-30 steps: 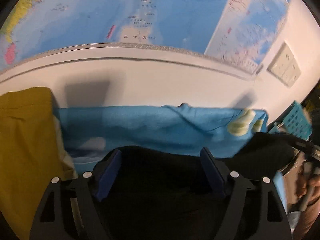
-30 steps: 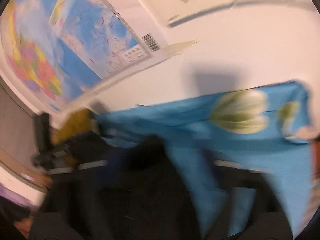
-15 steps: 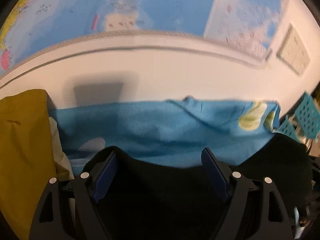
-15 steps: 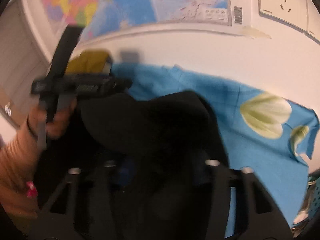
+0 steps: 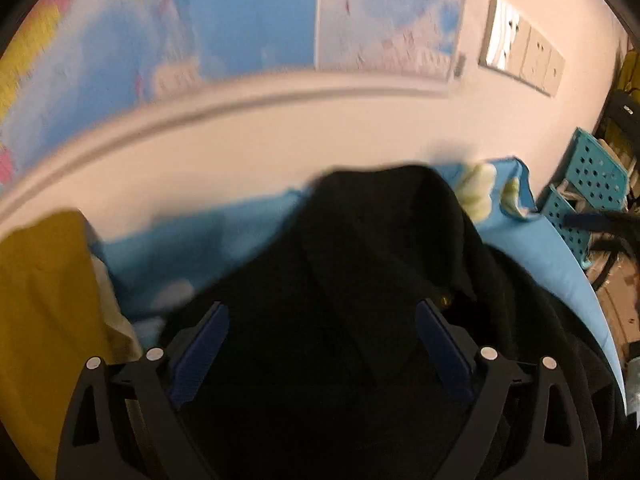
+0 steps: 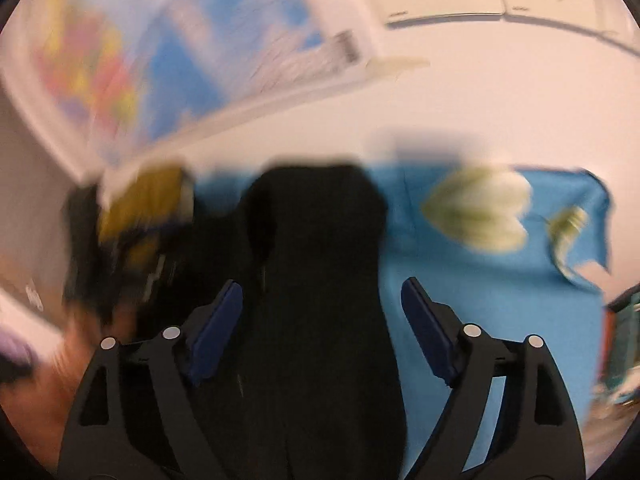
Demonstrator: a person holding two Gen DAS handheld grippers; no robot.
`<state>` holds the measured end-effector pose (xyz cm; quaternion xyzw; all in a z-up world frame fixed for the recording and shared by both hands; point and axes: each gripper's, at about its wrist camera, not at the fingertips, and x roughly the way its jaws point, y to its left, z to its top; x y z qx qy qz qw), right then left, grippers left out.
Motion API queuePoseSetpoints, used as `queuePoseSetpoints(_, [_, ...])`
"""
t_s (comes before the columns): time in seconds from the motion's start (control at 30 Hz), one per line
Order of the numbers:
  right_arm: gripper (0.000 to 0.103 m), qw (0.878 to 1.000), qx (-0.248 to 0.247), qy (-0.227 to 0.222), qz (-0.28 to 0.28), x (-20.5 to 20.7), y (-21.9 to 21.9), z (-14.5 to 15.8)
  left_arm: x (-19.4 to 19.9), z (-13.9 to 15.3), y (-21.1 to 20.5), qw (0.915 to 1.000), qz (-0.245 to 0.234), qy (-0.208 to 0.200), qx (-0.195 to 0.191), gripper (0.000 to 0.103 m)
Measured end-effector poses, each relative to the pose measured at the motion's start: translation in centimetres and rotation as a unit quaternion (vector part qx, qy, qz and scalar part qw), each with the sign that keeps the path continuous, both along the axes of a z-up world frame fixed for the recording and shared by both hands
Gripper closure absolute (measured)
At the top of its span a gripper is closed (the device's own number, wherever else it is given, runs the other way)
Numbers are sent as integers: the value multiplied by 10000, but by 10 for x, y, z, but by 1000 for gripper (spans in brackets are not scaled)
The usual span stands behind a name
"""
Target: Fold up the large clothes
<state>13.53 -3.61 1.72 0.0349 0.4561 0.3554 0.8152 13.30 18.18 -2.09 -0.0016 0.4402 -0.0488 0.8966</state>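
Note:
A large black garment (image 5: 360, 260) lies heaped on a blue sheet with white flowers (image 5: 200, 240), its far end close to the wall. My left gripper (image 5: 320, 308) hovers over it. Its jaws are opening and stand wide, with black cloth between them and the pads not pressing on it. In the right wrist view a strip of the black garment (image 6: 320, 240) runs up between the fingers of my right gripper (image 6: 322, 285). Its jaws are also opening, and the blue pads stand apart from the cloth. This view is blurred.
A mustard-yellow cloth (image 5: 40, 300) lies at the left end of the sheet. Teal perforated baskets (image 5: 592, 184) stand at the right. Maps (image 5: 240, 20) and wall sockets (image 5: 520, 60) are on the wall behind. A person's hand (image 6: 48, 380) shows at the lower left.
The black garment now reaches farther toward the wall and covers more of the blue sheet. The left view has swung right, bringing sockets and baskets into view. The right view has swung too.

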Motion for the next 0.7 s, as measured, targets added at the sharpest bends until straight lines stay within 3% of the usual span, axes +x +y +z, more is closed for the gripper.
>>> queuePoseSetpoints(0.17, [23,9942,-852,-170,639,-108,-4,-25,-16,-7,-14,9998,-184,95,-62,13])
queuePoseSetpoints(0.23, [30,9898,-1165,-213,789,-121,-2,-38,-26,-6,-26,9993,-333,112,-107,13])
queuePoseSetpoints(0.3, [66,9871,-1391,-164,781,-131,-15,-54,-37,-5,-37,9989,-449,107,-112,13])
queuePoseSetpoints(0.33, [99,9867,-1453,-92,722,-131,-24,-59,-41,-5,-43,9986,-504,117,-124,13])
queuePoseSetpoints(0.37, [101,9874,-1455,-97,621,-129,-32,-60,-45,-5,-47,9984,-541,119,-129,13])
queuePoseSetpoints(0.43, [101,9963,-799,-200,244,-116,-61,-35,-54,-2,-50,9978,-627,124,-174,13])
queuePoseSetpoints(0.53, [101,9960,-352,-446,-684,-89,-119,-7,-62,3,-57,9967,-750,110,-286,13])
queuePoseSetpoints(0.6, [101,9911,-120,-253,-1301,-70,-155,-11,-62,1,-66,9961,-812,135,-322,13])
queuePoseSetpoints(0.63, [99,9883,-285,-144,-1491,-61,-165,-23,-62,-1,-71,9959,-833,157,-314,13])
queuePoseSetpoints(0.7, [80,9805,-442,431,-1866,-45,-177,-56,-60,-7,-84,9948,-941,269,-271,13])
